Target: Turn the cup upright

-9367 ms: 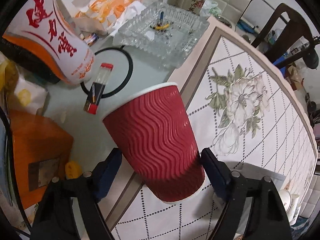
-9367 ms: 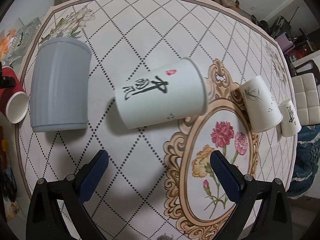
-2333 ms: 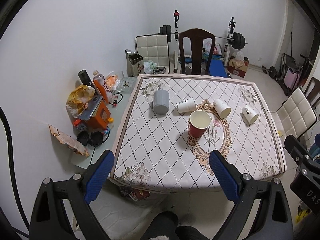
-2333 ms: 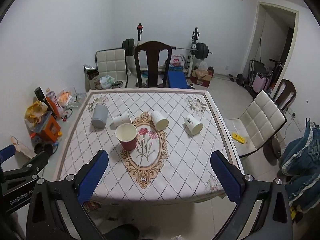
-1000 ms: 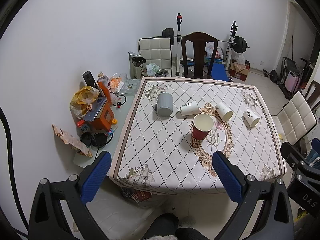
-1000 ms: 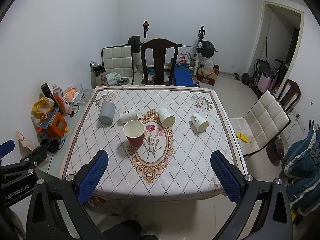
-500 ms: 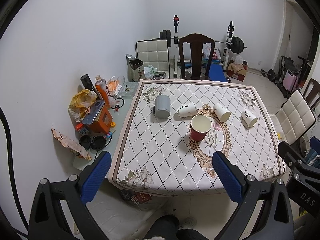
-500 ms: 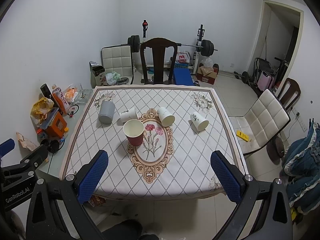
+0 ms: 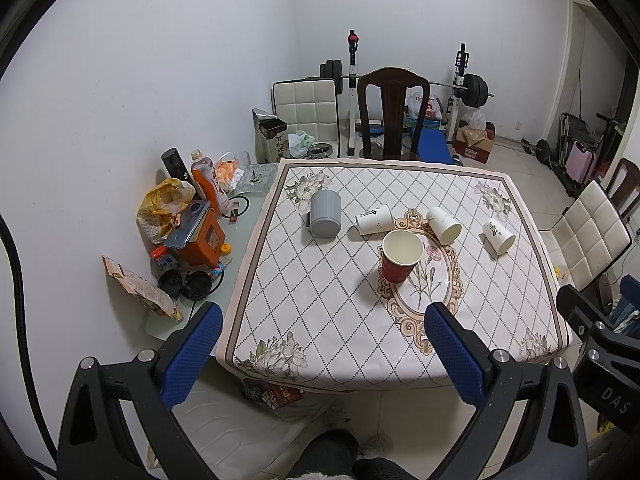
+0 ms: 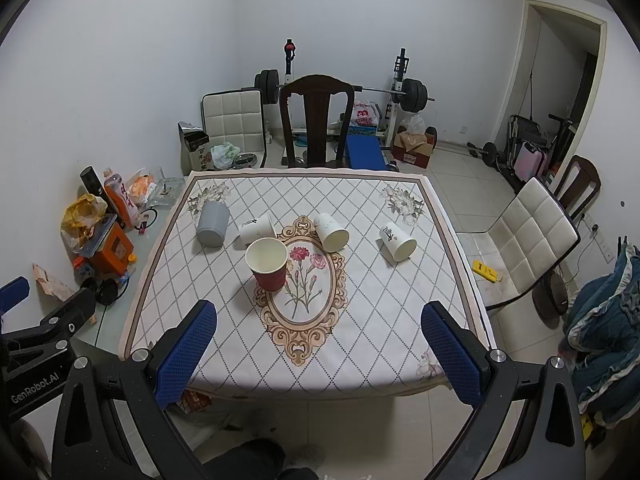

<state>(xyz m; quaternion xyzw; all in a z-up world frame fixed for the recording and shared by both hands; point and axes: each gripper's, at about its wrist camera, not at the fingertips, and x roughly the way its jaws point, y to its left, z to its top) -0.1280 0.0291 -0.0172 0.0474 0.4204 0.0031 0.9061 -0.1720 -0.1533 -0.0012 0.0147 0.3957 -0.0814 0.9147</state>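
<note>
— Two grippers, both empty: the left gripper point(image 9: 322, 340) and the right gripper point(image 10: 318, 338) hang well back from the table point(image 10: 360, 320) with their jaws spread wide, gripping nothing.

— Where's the cup?

— One red cup point(image 10: 269, 264) stands upright, mouth up, at the near-left edge of the oval flower motif — I'd judge that flip done. Beyond it four cups lie on their sides: a grey cup point(image 10: 213, 224) far left, a white lettered cup point(image 10: 256, 229) just beside it, a second white cup point(image 10: 331, 232) at the motif's far edge, and a third white cup point(image 10: 398, 242) off to the right.

— So what next?

— Probably another flip; either hand must come in close and straddle a cup across its sidewall. The red cup stands just in front of the lettered one, so reaching over it risks a knock. Clutter sits on the side table point(image 9: 240, 240) to the left — clear of the cups.
</note>
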